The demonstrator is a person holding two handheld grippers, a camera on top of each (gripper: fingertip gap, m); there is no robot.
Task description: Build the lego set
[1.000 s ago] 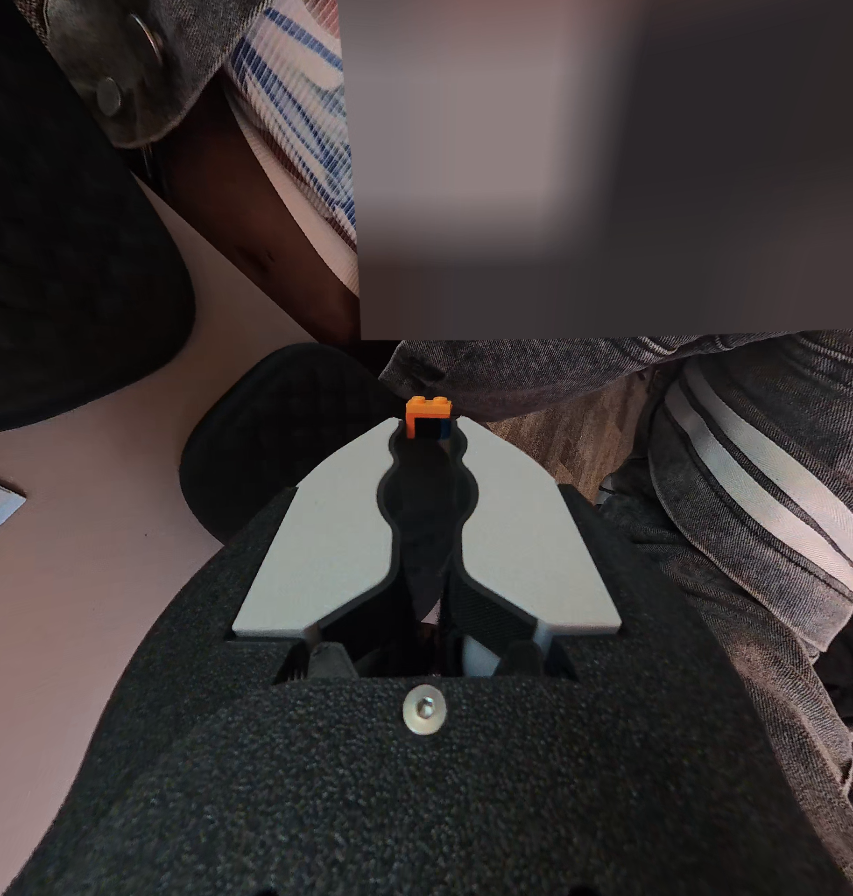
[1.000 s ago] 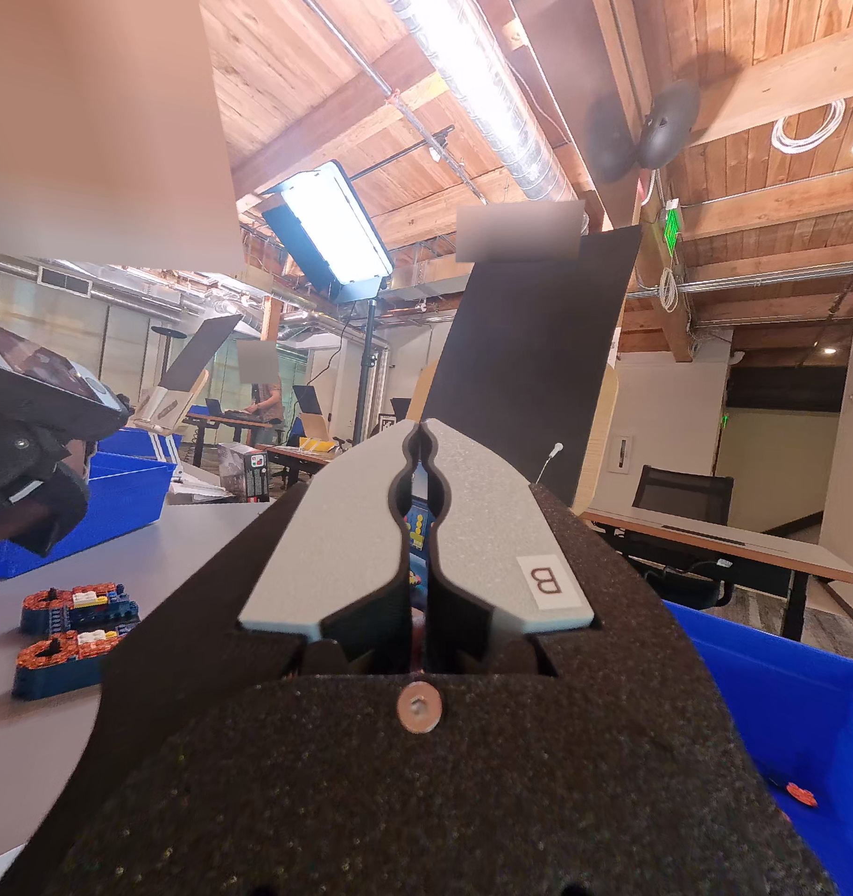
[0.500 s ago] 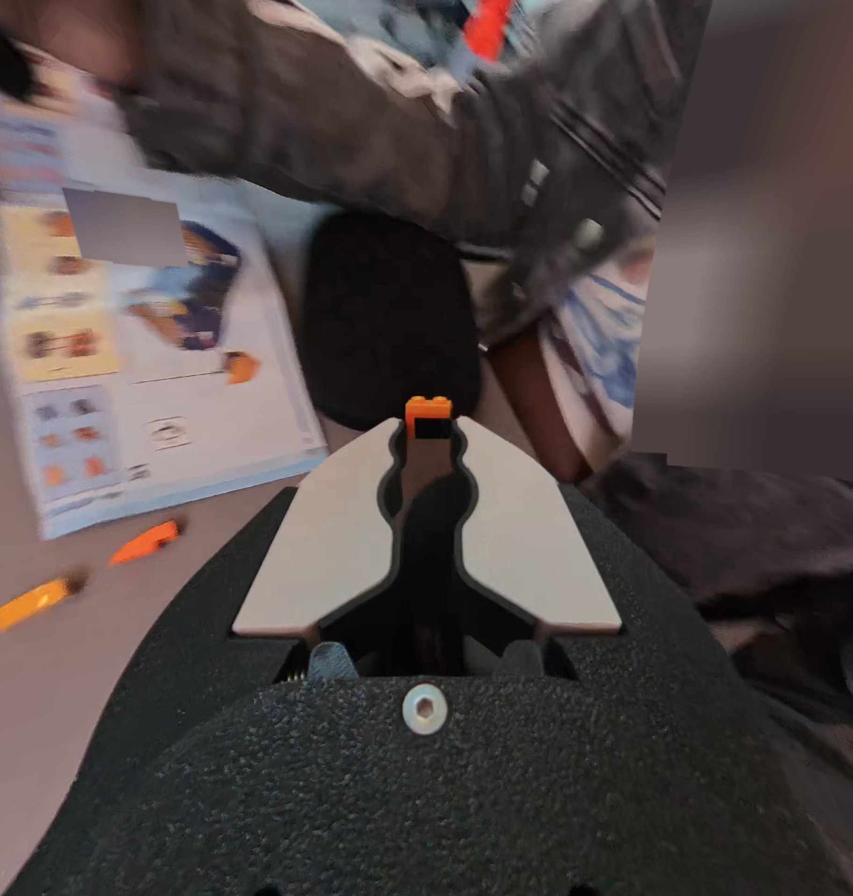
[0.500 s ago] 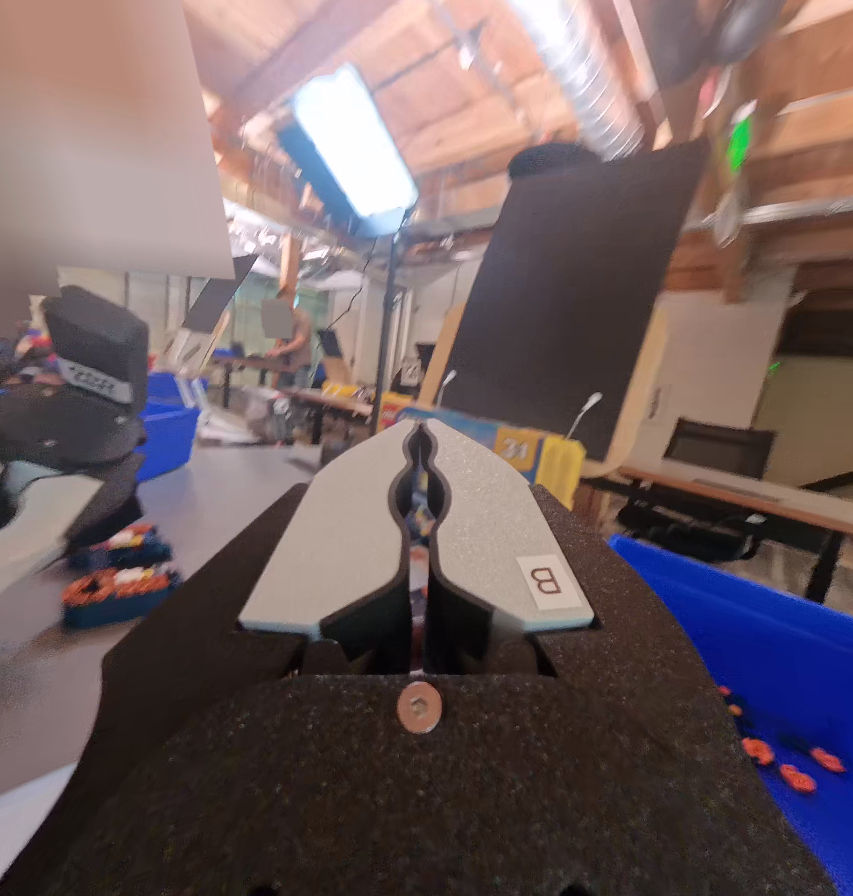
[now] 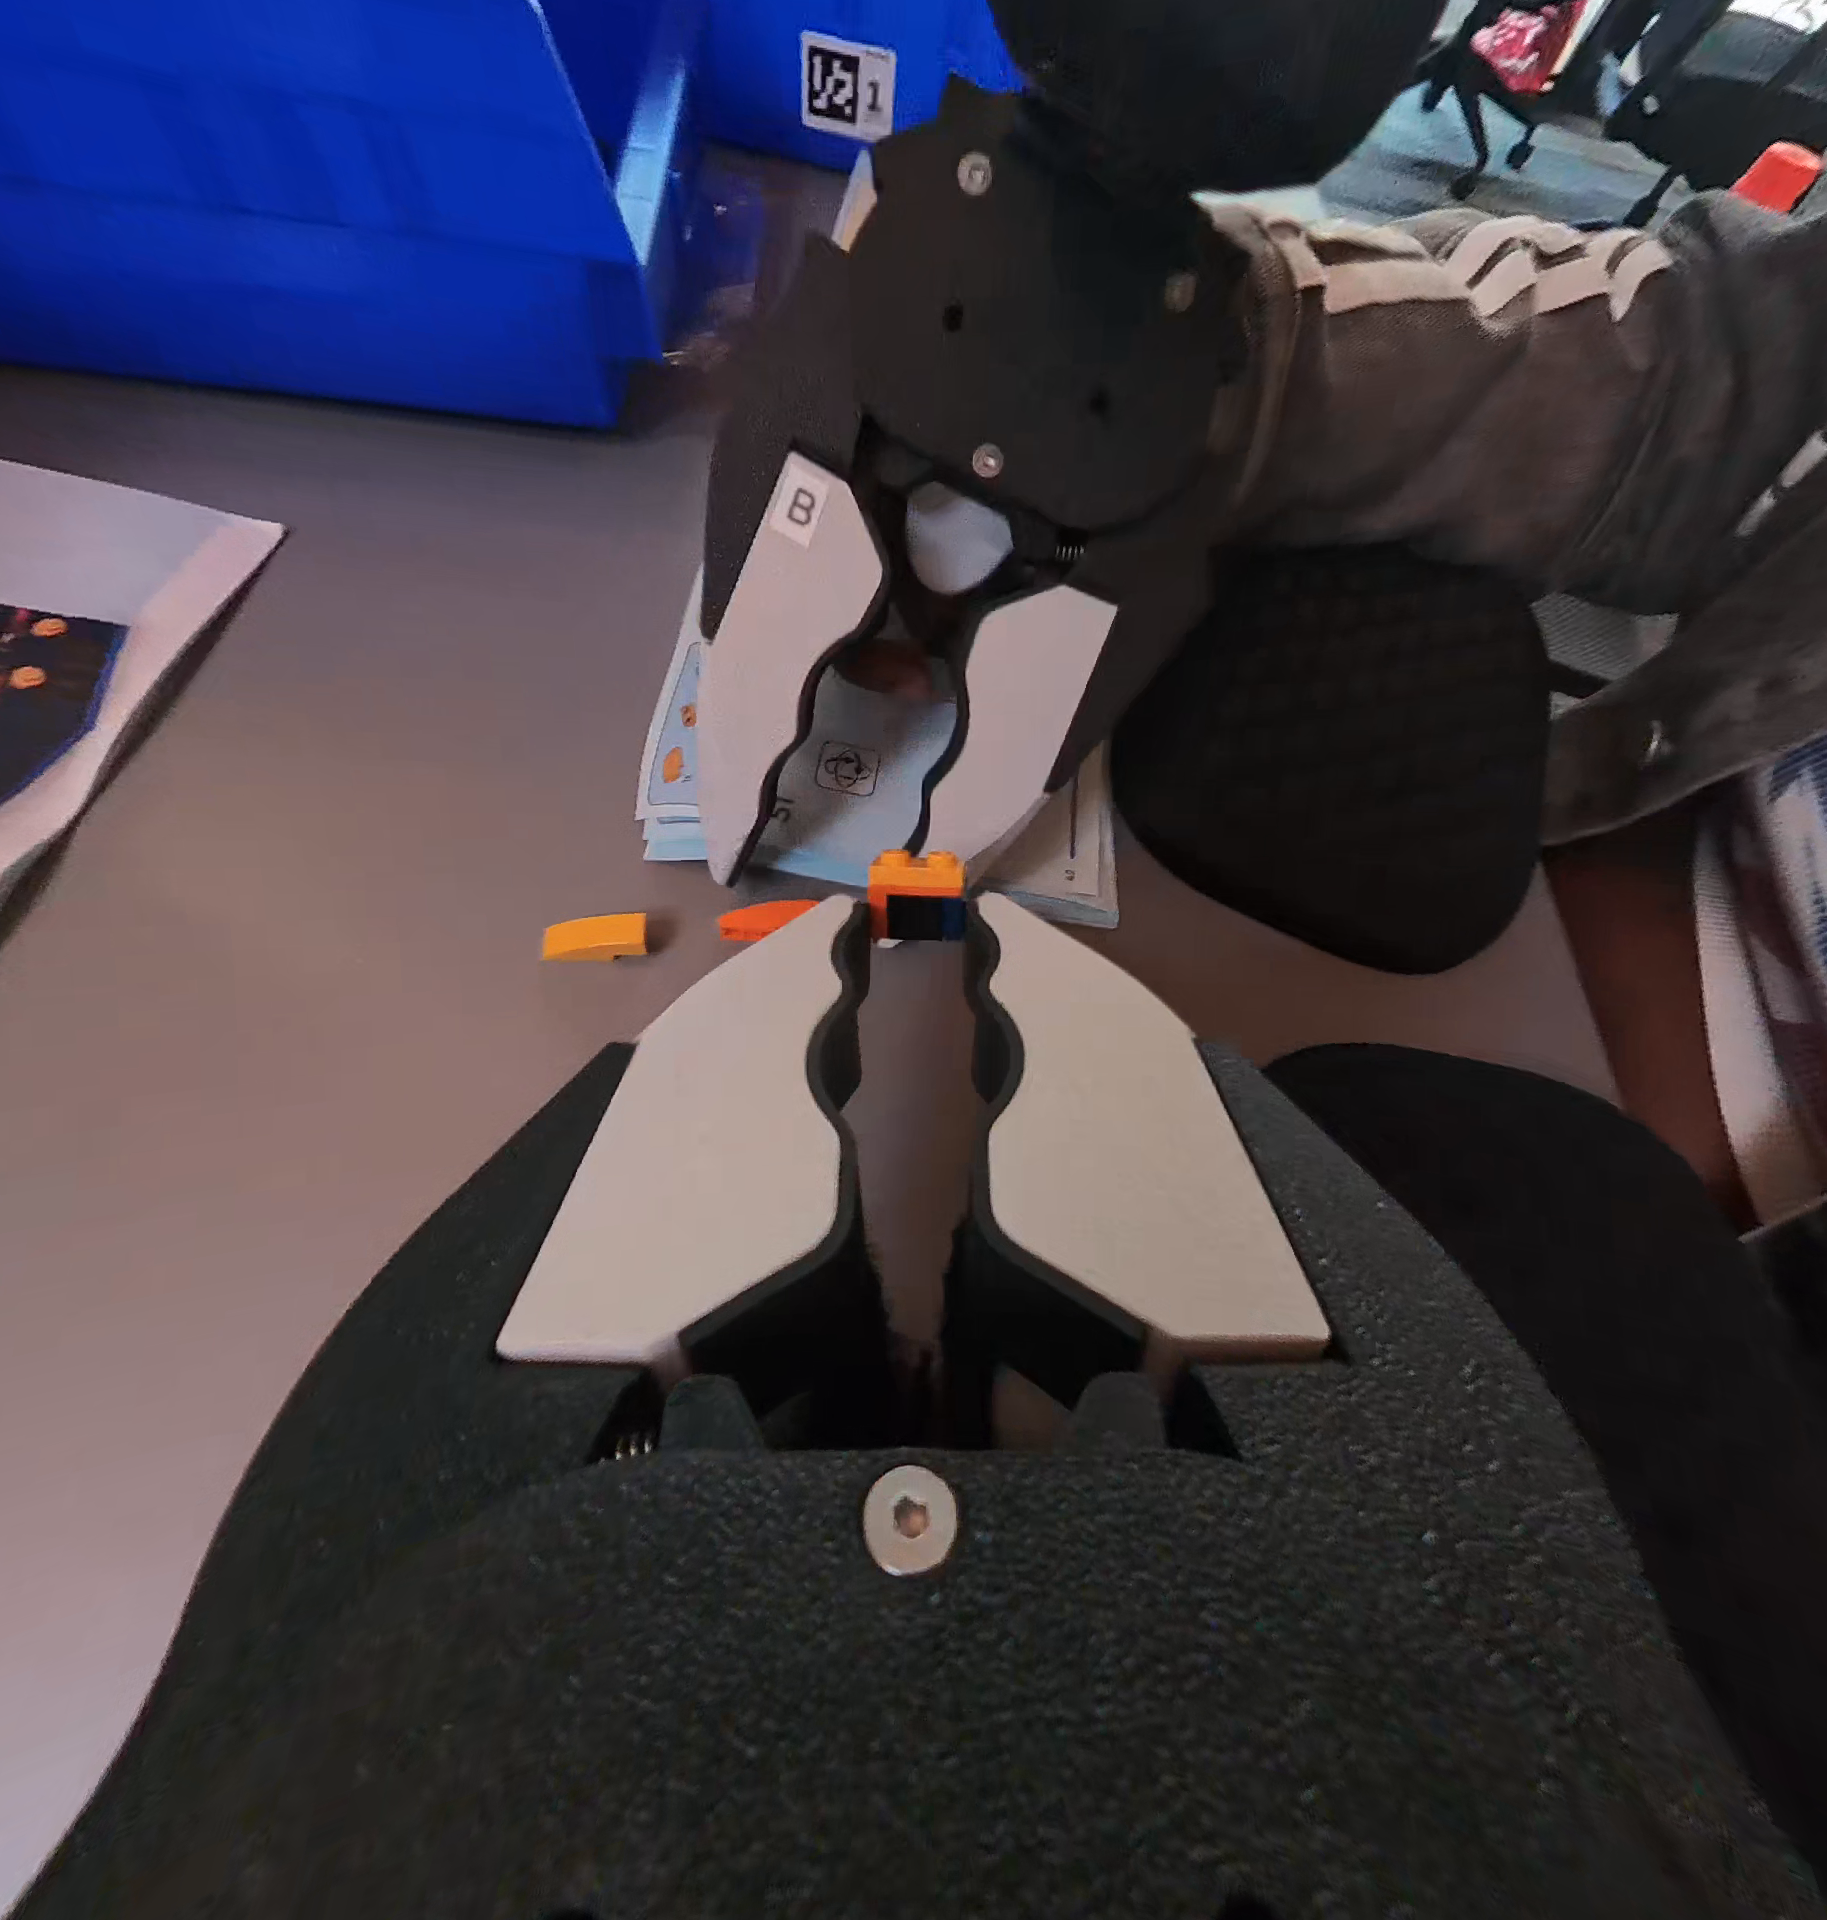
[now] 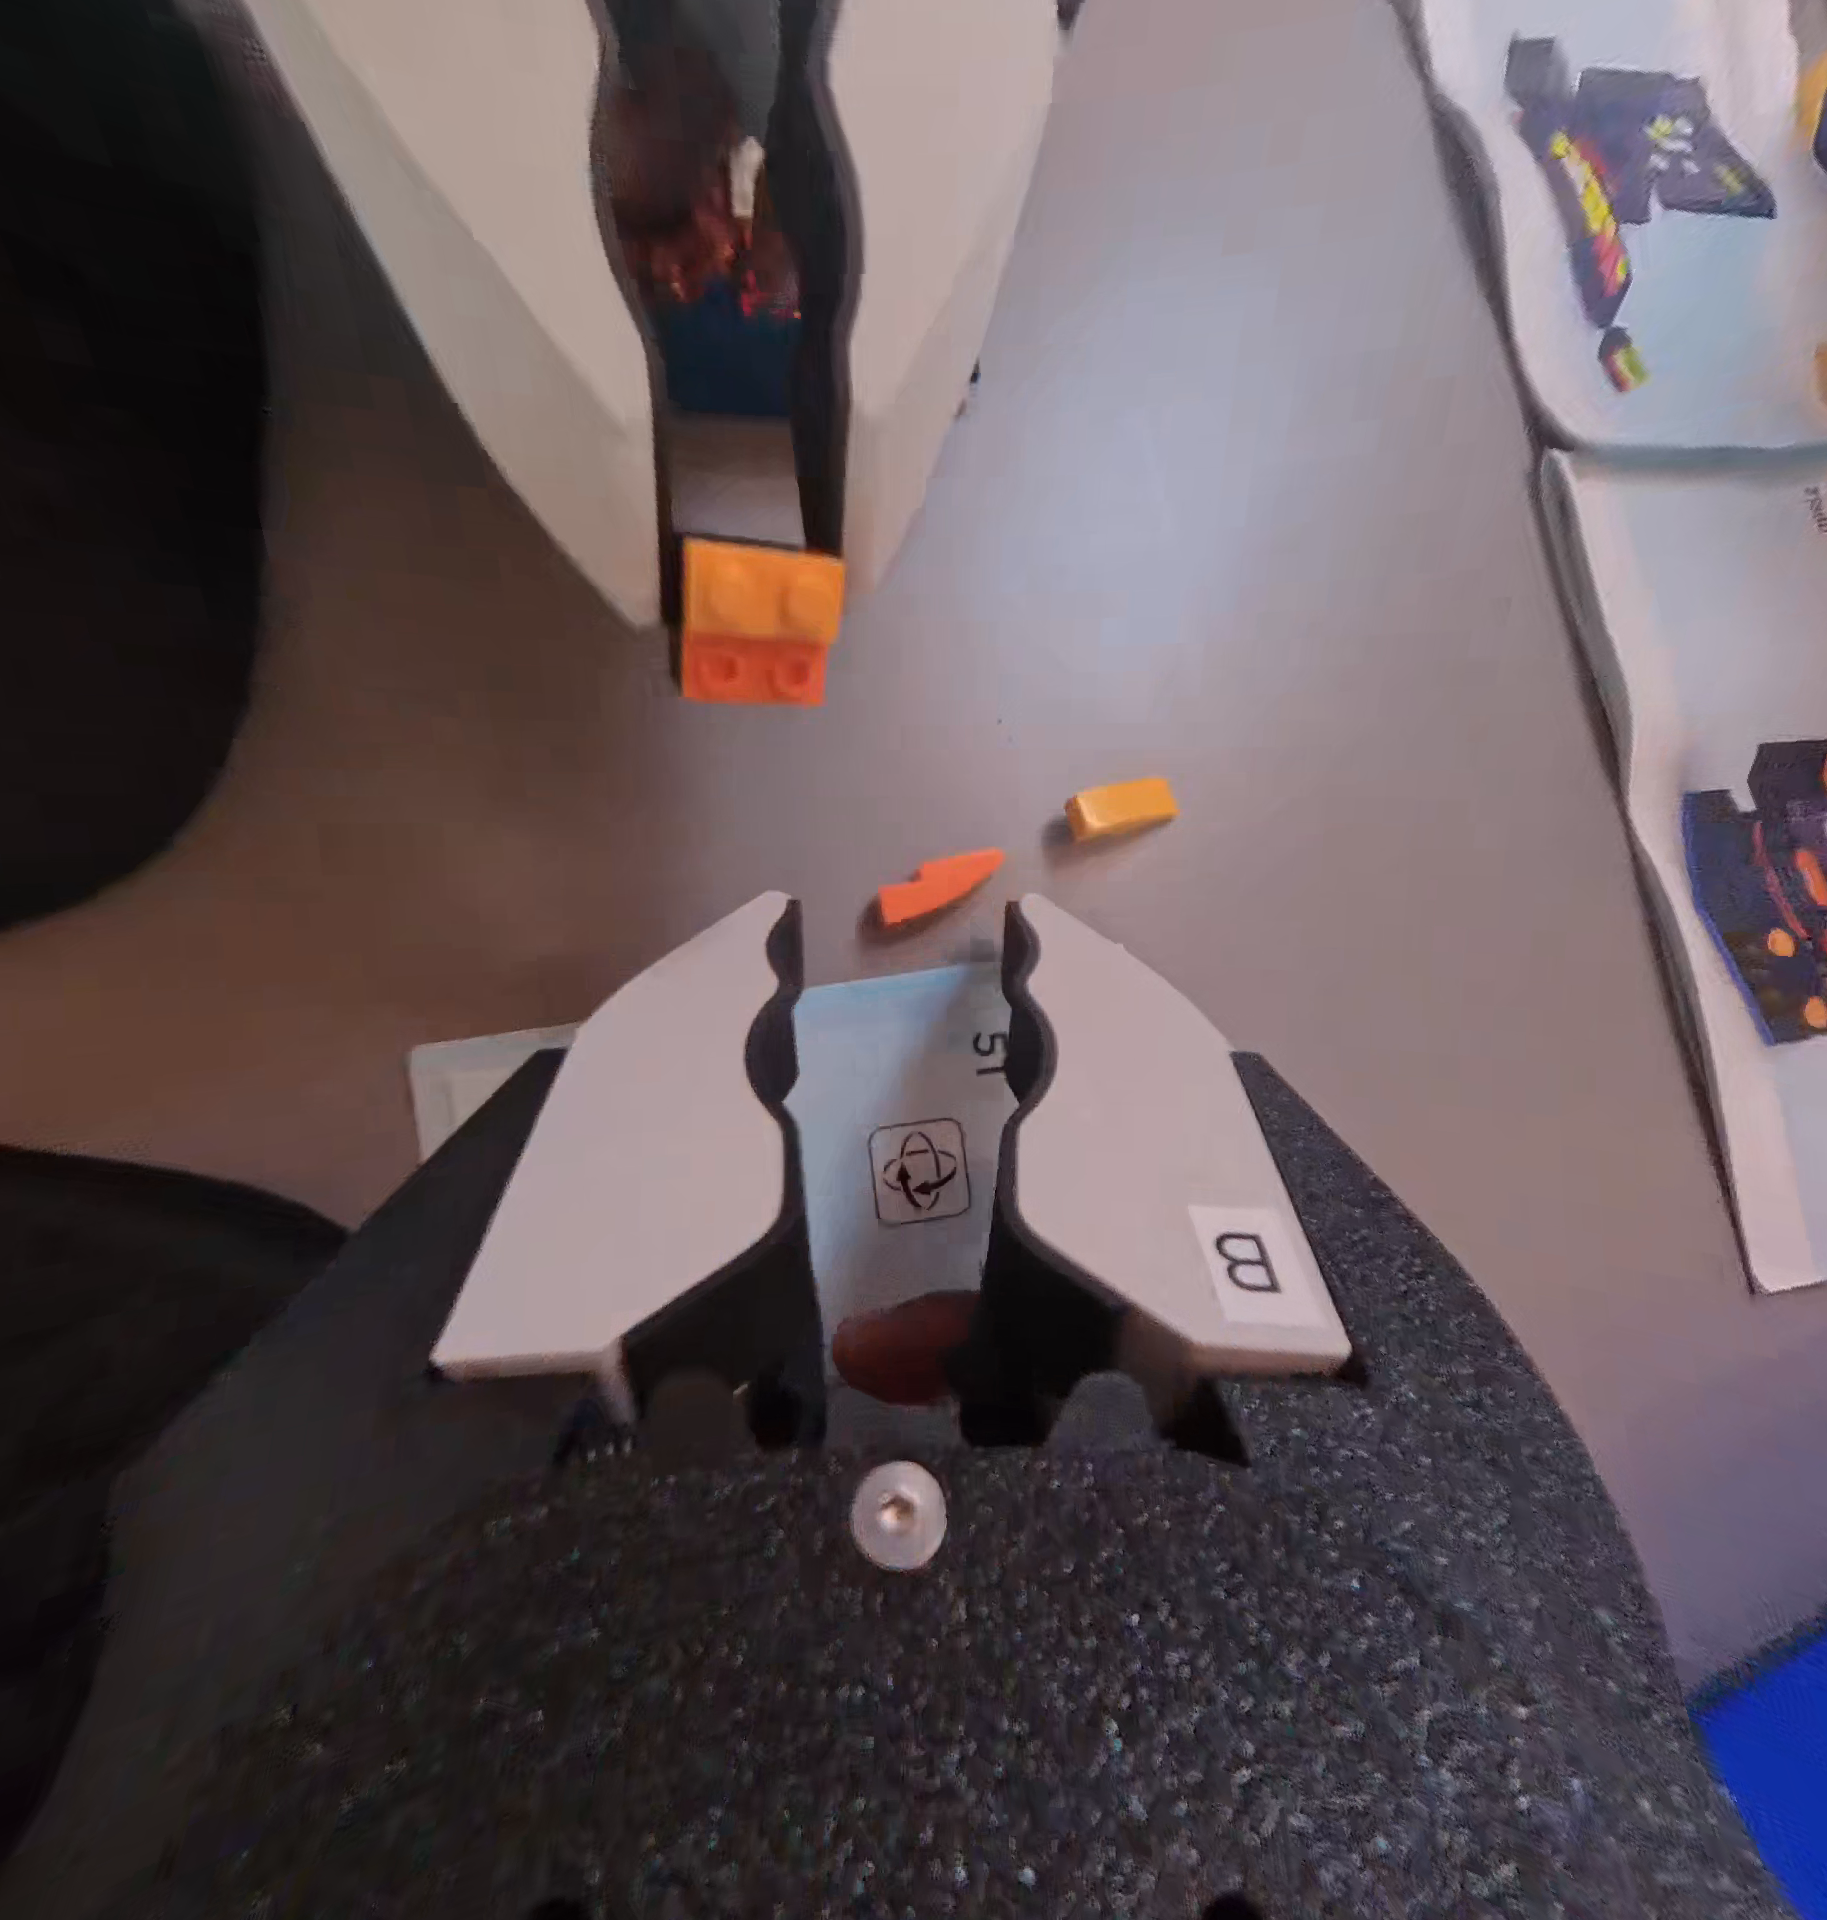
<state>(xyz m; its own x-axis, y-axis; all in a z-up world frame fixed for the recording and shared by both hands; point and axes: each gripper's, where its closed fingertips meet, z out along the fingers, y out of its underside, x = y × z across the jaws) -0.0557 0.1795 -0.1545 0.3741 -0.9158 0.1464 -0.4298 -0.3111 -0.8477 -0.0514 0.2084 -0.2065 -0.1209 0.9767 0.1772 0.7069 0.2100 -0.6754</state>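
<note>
My left gripper (image 5: pixel 915 920) is shut on a small brick stack (image 5: pixel 915 896) with an orange top and a black and blue part below, held above the grey table (image 5: pixel 317 831). The same stack shows in the right wrist view (image 6: pixel 758 621) at the left gripper's fingertips. My right gripper (image 6: pixel 901 920) is open and empty, pointing down over a light-blue booklet (image 6: pixel 888 1122). A dark orange sloped piece (image 6: pixel 938 883) lies on the table just beyond its fingertips, and a yellow-orange curved piece (image 6: pixel 1119 805) lies a little farther. In the left wrist view the right gripper (image 5: pixel 836 831) hangs just behind the held stack.
Blue bins (image 5: pixel 285 197) stand at the back of the table. Printed instruction sheets lie at the left (image 5: pixel 78 644) and, in the right wrist view, at the right (image 6: pixel 1719 831). A black chair back (image 5: pixel 1335 769) and a person's sleeve (image 5: pixel 1511 395) are at the right. Left tips to right tips: about 6 cm.
Both grippers swung down over the table. My right gripper, shut before, has opened above the booklet. My left gripper kept its hold on the brick stack throughout.
</note>
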